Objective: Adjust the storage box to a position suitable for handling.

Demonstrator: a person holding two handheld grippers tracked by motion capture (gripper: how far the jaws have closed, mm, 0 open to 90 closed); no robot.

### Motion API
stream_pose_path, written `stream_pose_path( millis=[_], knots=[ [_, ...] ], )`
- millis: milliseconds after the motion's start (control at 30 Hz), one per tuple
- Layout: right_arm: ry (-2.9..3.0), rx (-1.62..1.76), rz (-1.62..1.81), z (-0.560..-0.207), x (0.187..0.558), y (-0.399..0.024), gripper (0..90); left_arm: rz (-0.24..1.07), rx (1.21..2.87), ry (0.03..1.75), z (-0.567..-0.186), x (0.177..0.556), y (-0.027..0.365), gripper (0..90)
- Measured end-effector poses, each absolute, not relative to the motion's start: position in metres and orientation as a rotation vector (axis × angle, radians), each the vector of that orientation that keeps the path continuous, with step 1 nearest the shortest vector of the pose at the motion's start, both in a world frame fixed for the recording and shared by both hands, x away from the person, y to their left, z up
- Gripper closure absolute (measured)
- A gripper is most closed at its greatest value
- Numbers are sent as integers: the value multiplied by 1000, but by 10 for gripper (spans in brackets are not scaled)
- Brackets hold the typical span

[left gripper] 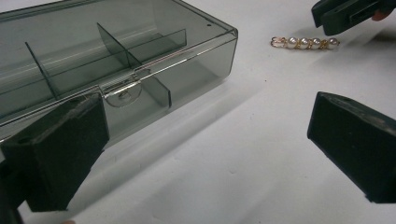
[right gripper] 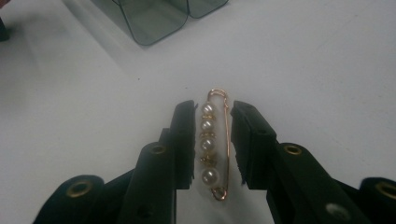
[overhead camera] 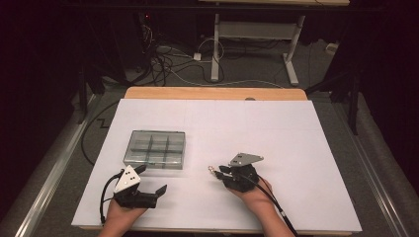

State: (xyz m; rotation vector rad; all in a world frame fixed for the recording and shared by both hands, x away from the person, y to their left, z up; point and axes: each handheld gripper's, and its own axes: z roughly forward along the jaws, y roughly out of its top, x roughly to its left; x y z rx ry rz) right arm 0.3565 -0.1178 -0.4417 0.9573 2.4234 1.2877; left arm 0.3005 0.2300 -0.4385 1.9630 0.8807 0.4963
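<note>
A gold safety pin strung with pearls [right gripper: 212, 144] lies flat on the white sheet. My right gripper [right gripper: 213, 107] straddles it lengthwise, one pad on each side, with a thin gap showing at both pads, so it stands open around the pin. In the high view the pin [overhead camera: 212, 170] sits just left of the right gripper [overhead camera: 218, 171]. My left gripper [overhead camera: 151, 178] rests near the front left, jaws wide open with nothing between them. In the left gripper view its jaws [left gripper: 205, 116] face the closed smoky clear compartment box [left gripper: 116, 56], with the pin [left gripper: 306, 43] beyond.
The compartment box [overhead camera: 155, 148] has its lid latched and inner dividers showing, left of centre on the white sheet [overhead camera: 257, 123]. A corner of the box [right gripper: 154, 18] lies ahead of the right gripper. A wooden table edge [overhead camera: 212, 93] runs along the back; cables lie on the floor beyond.
</note>
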Motion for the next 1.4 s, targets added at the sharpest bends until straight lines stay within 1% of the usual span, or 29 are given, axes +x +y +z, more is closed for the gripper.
stream_pose_path(
  millis=[100,300,467,667,733,967,1167,1400],
  knots=[
    [2455,935,1275,-443,360,-111,724,497,1964,879,-439,300,230,0],
    [2468,944,1219,-449,365,-105,725,495,1968,874,-438,300,230,0],
    [2482,911,1185,-450,365,-97,760,500,1972,871,-439,301,230,0],
    [2478,906,1184,-450,366,-98,776,501,1976,869,-438,301,230,0],
    [2475,910,1180,-450,366,-98,794,501,1976,869,-438,301,230,0],
    [2477,918,1182,-450,366,-99,805,500,1976,867,-438,301,230,0],
    [2463,930,1201,-442,362,-108,806,498,1978,868,-438,301,230,0],
    [2411,944,1217,-425,351,-133,806,498,1982,870,-438,301,230,0]
  ],
)
